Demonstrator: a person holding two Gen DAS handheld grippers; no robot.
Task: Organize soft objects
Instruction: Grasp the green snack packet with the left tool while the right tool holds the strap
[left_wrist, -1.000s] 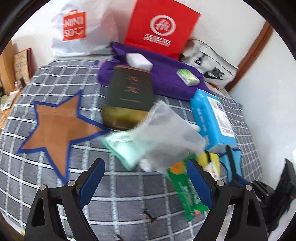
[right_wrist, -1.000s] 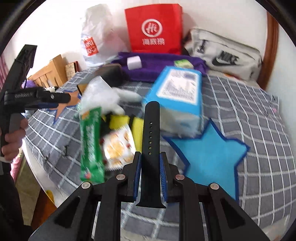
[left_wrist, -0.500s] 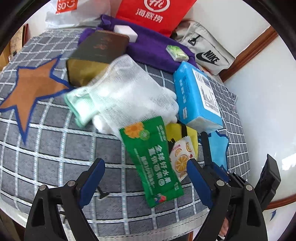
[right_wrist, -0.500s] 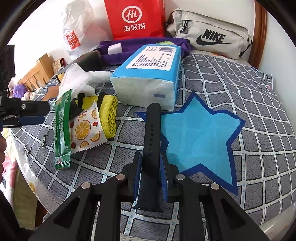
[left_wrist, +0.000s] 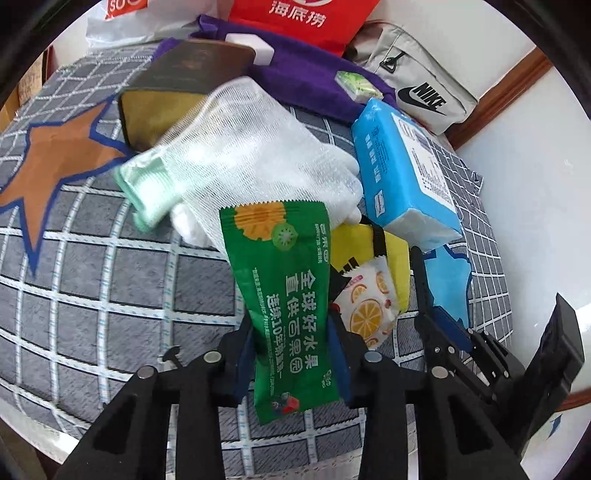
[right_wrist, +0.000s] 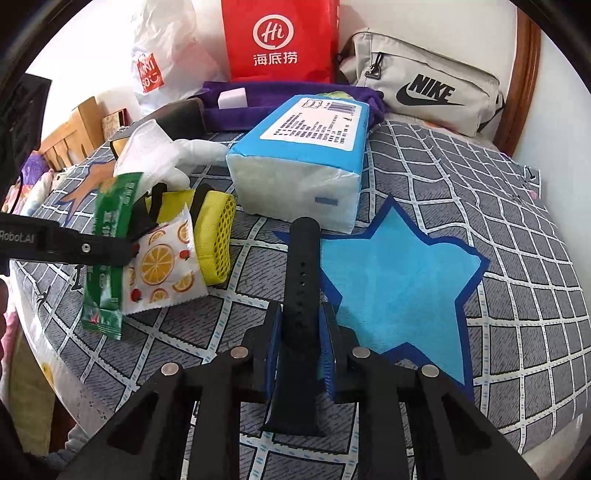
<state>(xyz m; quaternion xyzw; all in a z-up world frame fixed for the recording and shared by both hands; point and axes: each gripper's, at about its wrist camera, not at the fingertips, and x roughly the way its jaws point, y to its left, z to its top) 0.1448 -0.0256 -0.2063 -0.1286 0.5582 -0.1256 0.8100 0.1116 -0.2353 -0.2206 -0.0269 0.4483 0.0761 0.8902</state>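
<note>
Place: a lived-in room of a home is shown.
Tabletop: a grey checked cloth (right_wrist: 498, 206) with sewn-on star patches is spread over it.
Behind the cloth: a red shopping bag (right_wrist: 280, 37), a white plastic store bag (right_wrist: 162, 55) and a grey Nike pouch (right_wrist: 424, 88) are propped against a white wall.
On the cloth: a blue tissue pack (right_wrist: 306, 155) and a purple towel (right_wrist: 258, 99) are laid.
Left of the cloth: wooden furniture (right_wrist: 70, 136) is seen.
</note>
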